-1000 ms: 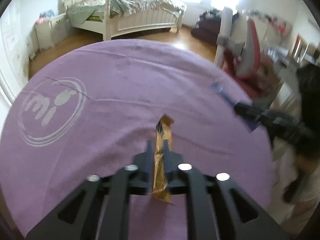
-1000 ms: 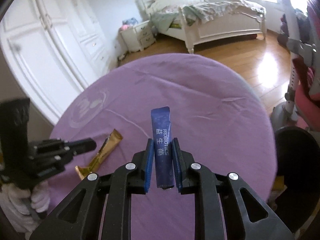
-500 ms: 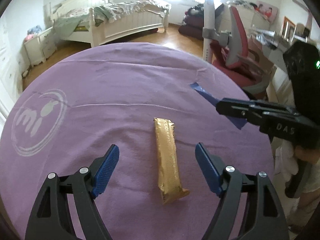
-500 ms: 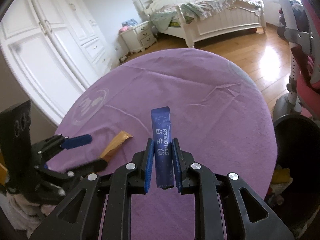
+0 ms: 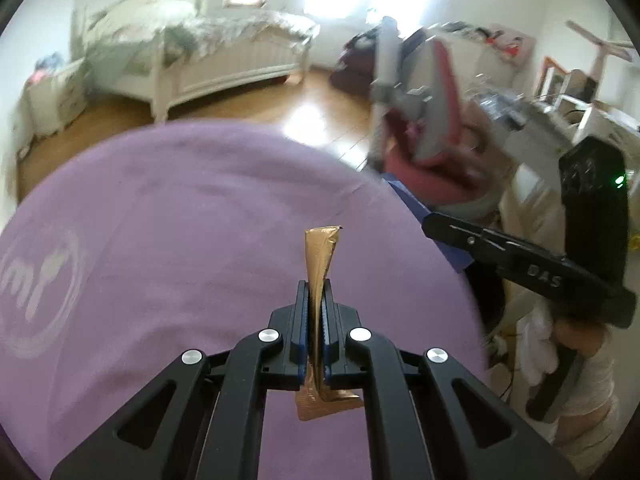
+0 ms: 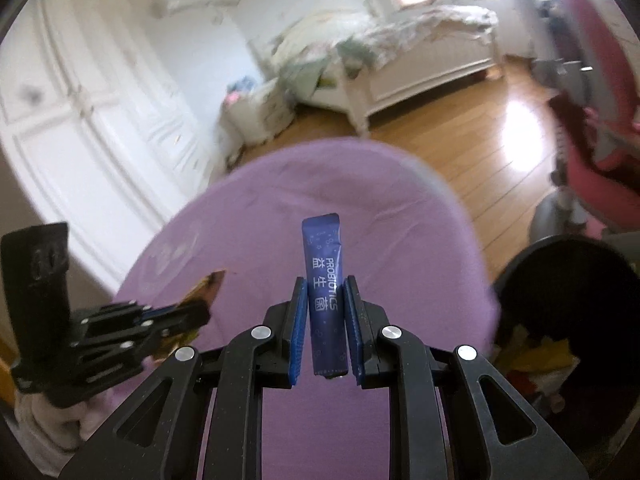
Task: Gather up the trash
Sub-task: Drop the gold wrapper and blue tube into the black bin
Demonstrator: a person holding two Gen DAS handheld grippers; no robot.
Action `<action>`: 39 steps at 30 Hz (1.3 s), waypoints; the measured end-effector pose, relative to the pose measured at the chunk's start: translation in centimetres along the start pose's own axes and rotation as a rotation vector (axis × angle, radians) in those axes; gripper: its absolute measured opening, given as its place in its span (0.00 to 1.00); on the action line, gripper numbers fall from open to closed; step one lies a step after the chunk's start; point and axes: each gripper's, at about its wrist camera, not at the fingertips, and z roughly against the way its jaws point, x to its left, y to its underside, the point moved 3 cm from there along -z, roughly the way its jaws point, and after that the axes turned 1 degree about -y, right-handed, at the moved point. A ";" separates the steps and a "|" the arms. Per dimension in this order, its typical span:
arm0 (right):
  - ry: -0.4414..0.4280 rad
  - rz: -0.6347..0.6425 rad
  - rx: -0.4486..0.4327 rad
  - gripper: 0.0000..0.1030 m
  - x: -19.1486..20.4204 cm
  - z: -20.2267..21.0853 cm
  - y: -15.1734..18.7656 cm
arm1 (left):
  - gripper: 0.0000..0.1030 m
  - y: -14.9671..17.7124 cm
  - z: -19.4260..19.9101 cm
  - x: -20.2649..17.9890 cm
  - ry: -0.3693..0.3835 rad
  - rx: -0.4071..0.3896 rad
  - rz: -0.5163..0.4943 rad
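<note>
My left gripper (image 5: 316, 292) is shut on a gold sachet (image 5: 319, 256) and holds it above the round purple table (image 5: 180, 220). My right gripper (image 6: 323, 288) is shut on a blue probiotics sachet (image 6: 323, 264) above the same table (image 6: 280, 200). The left gripper (image 6: 192, 314) with the gold sachet (image 6: 208, 286) shows at the left of the right wrist view. The right gripper (image 5: 436, 224) with the blue sachet (image 5: 416, 208) shows at the right of the left wrist view. A black trash bin (image 6: 568, 280) with wrappers inside stands right of the table.
A white bed (image 5: 224, 60) stands across the wooden floor (image 5: 320, 116). A pink chair (image 5: 432, 128) stands beyond the table's right edge. White wardrobes (image 6: 80, 120) line the left wall.
Half a second ago my left gripper was open over the gold sachet lying on the table. It has shut on the sachet and lifted it. My right gripper kept the blue sachet and rose.
</note>
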 end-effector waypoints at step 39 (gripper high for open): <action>0.364 -0.402 -0.290 0.30 -21.4 13.3 2.4 | 0.35 -4.9 -14.1 -21.4 0.328 0.073 -0.252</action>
